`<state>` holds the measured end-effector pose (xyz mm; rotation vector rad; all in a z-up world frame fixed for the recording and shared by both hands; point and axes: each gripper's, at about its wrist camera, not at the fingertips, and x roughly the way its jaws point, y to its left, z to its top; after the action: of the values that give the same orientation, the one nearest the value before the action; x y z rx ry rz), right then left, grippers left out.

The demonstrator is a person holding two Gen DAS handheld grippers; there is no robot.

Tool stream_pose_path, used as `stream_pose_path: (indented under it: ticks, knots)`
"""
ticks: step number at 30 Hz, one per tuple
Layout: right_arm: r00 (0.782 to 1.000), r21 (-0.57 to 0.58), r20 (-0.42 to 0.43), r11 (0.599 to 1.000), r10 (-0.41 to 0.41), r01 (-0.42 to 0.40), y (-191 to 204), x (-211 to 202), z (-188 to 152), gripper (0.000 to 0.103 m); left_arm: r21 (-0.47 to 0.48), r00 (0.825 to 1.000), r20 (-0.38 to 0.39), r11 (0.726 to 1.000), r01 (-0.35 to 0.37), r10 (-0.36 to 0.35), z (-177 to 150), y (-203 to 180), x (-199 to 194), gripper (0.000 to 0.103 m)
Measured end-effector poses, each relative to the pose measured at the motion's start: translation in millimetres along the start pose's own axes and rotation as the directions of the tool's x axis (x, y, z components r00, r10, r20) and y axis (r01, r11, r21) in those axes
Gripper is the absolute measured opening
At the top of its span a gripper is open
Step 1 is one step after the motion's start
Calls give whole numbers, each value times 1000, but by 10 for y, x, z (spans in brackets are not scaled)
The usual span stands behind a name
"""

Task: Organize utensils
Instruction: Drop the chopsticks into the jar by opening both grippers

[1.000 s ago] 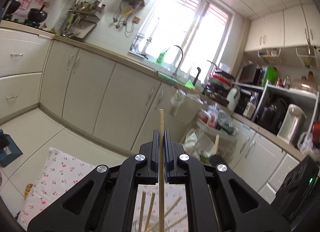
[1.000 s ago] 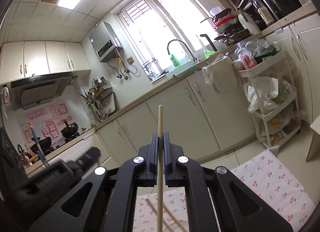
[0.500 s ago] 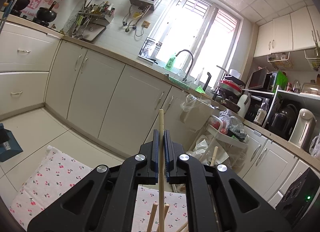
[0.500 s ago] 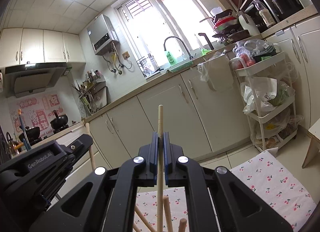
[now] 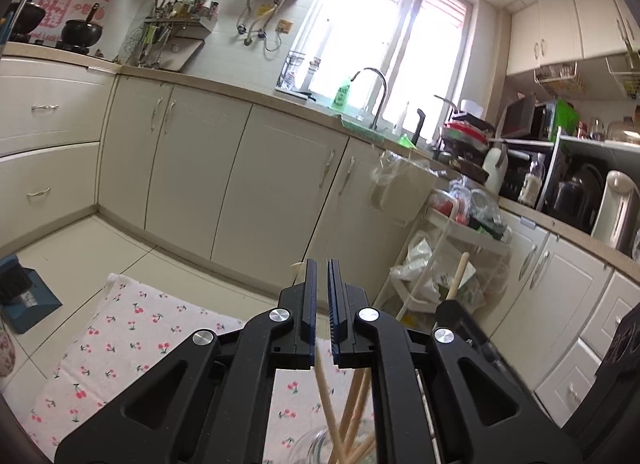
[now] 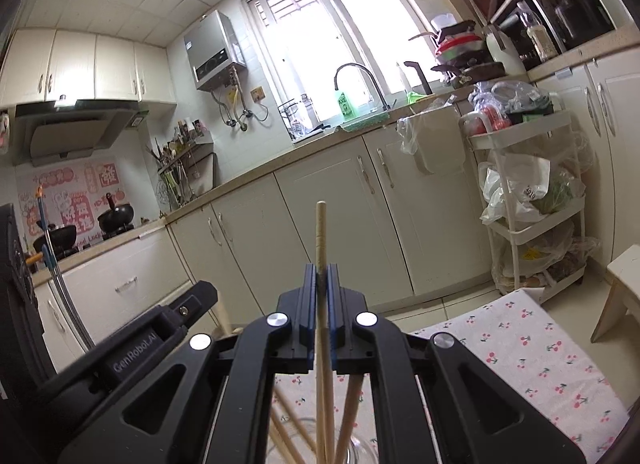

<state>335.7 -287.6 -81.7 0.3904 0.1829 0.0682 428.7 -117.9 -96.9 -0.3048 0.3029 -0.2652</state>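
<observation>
Two narrow-set tools. Right hand-held gripper (image 6: 322, 276) pinching upright chopstick (image 6: 321, 232), top poking above the pads. Left hand-held gripper (image 5: 322, 276) closed down; gap at tips empty, leaning chopstick (image 5: 326, 396) emerging beneath, grip on it unclear. Glass jar (image 5: 308, 444) holding more sticks directly below both.

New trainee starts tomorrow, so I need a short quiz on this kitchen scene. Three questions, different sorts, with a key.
1. True or false: the right tool grips a chopstick.
2. What fruit is printed on the cloth?
3. The green bottle stands: A beside the tap; B on the cloth; C in the right tool.
Key: 1 true; 2 cherries; 3 A.
</observation>
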Motion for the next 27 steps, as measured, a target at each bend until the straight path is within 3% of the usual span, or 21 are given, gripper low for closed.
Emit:
stream_pose_path:
  ticks: [4, 6, 8, 14, 18, 22, 26, 27]
  knots:
    - [1000, -30, -20, 999, 11, -11, 54, -97, -16, 6, 34, 999, -35, 999, 19, -18, -30, -1, -107, 6]
    - [999, -43, -35, 999, 19, -21, 79, -163, -16, 10, 54, 998, -53, 998, 28, -25, -39, -16, -169, 11]
    - [999, -43, -45, 999, 20, -22, 80, -242, -7, 21, 67, 997, -69, 997, 30, -25, -53, -31, -240, 20]
    - [999, -28, -49, 1000, -2, 1, 45, -645, 62, 25, 82, 992, -127, 996, 28, -18, -109, 12, -519, 33]
    - [992, -11, -118, 999, -32, 31, -20, -945, -31, 32, 93, 983, -184, 995, 25, -7, -214, 69, -756, 39]
    - [953, -8, -297, 998, -63, 64, -77, -1181, -354, 35, 106, 963, -270, 994, 21, 9, -401, 152, -982, 43]
    - [876, -58, -475, 996, -84, 64, -40, -1292, -795, 35, 133, 927, -372, 991, 7, 43, -685, 254, -1203, 44]
    - [848, -72, -523, 996, -88, 59, -10, -1301, -921, 35, 135, 920, -388, 991, -3, 56, -755, 294, -1258, 45]
